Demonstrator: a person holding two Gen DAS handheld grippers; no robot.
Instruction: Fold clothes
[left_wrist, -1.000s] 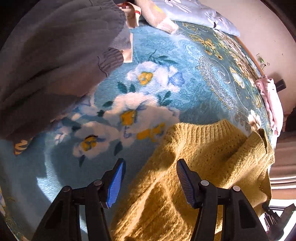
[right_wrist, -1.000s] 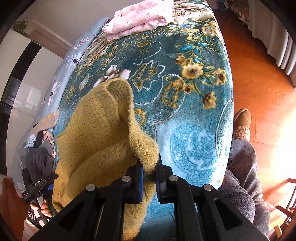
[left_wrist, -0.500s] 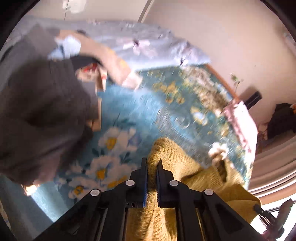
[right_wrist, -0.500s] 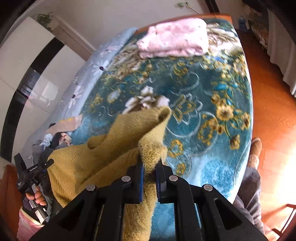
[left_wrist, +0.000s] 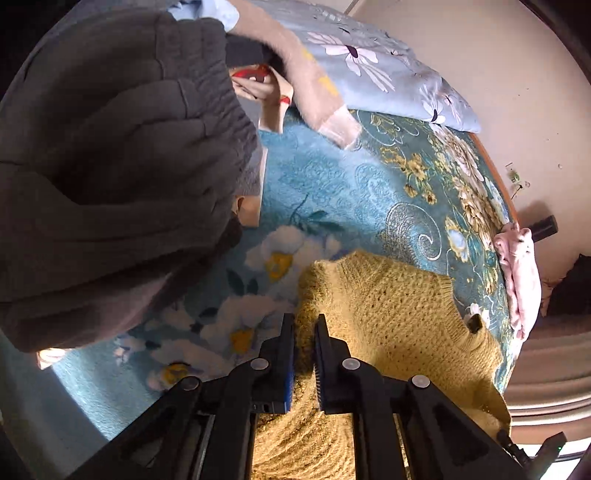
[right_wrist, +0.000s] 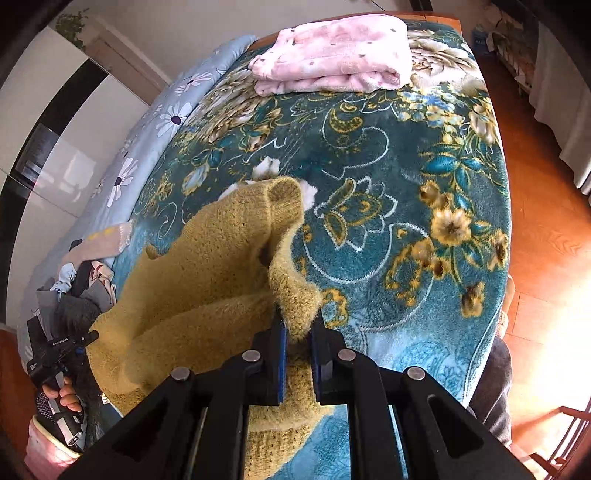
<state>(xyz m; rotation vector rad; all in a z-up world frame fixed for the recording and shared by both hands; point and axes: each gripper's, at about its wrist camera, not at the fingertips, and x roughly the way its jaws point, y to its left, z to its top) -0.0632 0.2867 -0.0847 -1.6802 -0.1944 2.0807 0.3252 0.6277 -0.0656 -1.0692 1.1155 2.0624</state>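
Clamped together, my left jaws grip a fold of the mustard knit sweater (left_wrist: 388, 306), the left gripper (left_wrist: 304, 325) biting near its left edge while the rest drapes away to the right across the teal floral blanket (left_wrist: 332, 192). From this view the pinch looks thin, only a ridge of loose knit between the blue pads, so I judge it could slide out if I pull hard or unevenly. Close on the left hangs a dark grey garment (left_wrist: 110, 166); swinging the sweater that way could snag or drag it. I cannot make out what that grey mass joins to, and the sweater's near part is cut off below my fingers.

On the other side, my right jaws are likewise closed on the sweater (right_wrist: 221, 258), the right gripper (right_wrist: 297, 328) holding a fuzzy bunch at its right edge, with a ribbed opening standing up beyond it. I cannot tell whether that opening is a cuff or the neck, nor whether I hold one layer or two, so a fold could come out skewed. The cloth sags between my two grips and its near hem is hidden under my frame. A folded pink blanket (right_wrist: 332, 55) lies far off on the bed, well apart. At far left a hand (right_wrist: 62, 398) holds the other tool.
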